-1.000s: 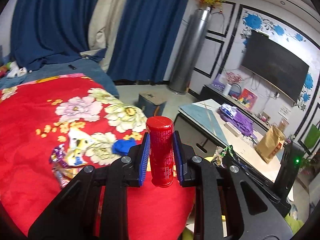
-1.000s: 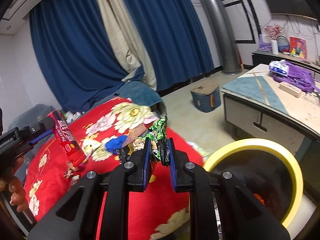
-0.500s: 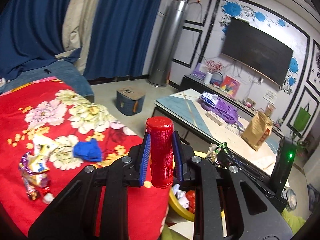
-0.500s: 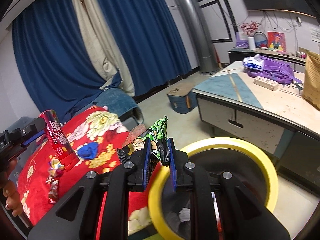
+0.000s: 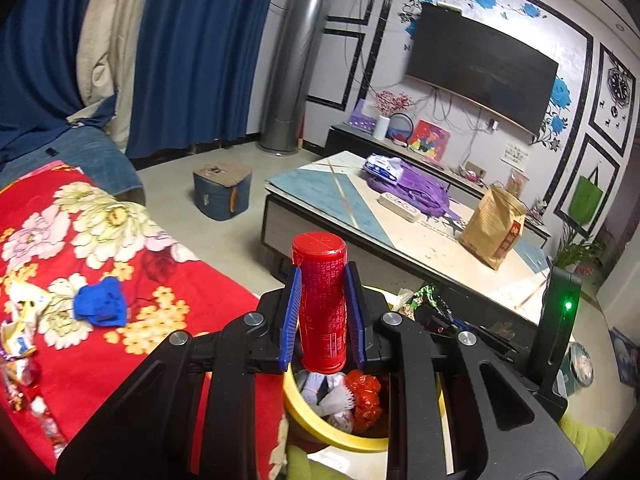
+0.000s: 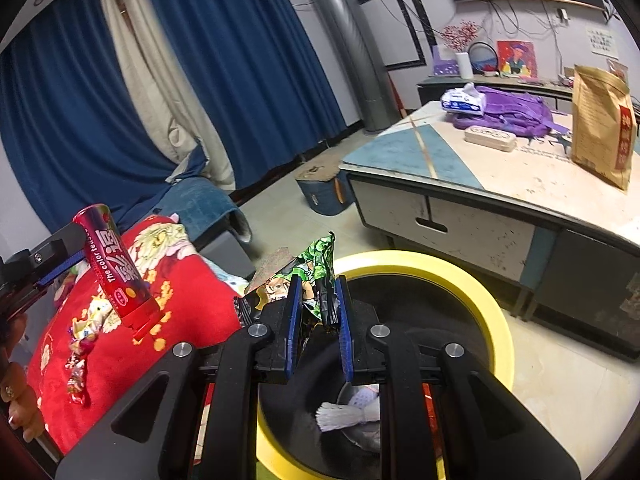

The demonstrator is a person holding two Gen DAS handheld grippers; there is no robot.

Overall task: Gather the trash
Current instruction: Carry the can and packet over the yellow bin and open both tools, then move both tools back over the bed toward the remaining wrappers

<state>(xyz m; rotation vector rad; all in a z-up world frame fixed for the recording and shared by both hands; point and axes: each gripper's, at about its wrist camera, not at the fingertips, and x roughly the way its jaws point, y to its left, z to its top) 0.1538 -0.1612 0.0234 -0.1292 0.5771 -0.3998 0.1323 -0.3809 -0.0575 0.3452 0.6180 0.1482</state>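
Holding one piece of trash each, both grippers are shown near the yellow-rimmed bin (image 6: 496, 320), which stands on the floor just beside the red floral blanket (image 5: 120, 344). The left gripper (image 5: 322, 312) is clamped on a red cylindrical tube (image 5: 322, 304): the two blue pads press its sides, its long axis runs roughly upright between them, the capped end points up and away from the camera, and the lower end hangs below the pads. In the left wrist view that lower end appears over the near part of the bin's opening, where shuttlecocks (image 5: 332, 394) and a crumpled red wrapper (image 5: 366, 390) already lie; in the right wrist view the tube (image 6: 114, 268) is tilted and looks set off to the left of the rim, over the blanket — so how fully it sits above the opening cannot be settled. The right gripper (image 6: 318, 316) is closed on a green snack wrapper (image 6: 316, 276), which stands up from the pads with its crumpled end upward, directly above the bin's dark interior. By this reading the right gripper is the better placed for release — a plain opening should drop the wrapper inside — while the tube may need carrying further over the rim. More wrappers (image 5: 20, 344) and a blue cloth (image 5: 100, 306) lie on the blanket.
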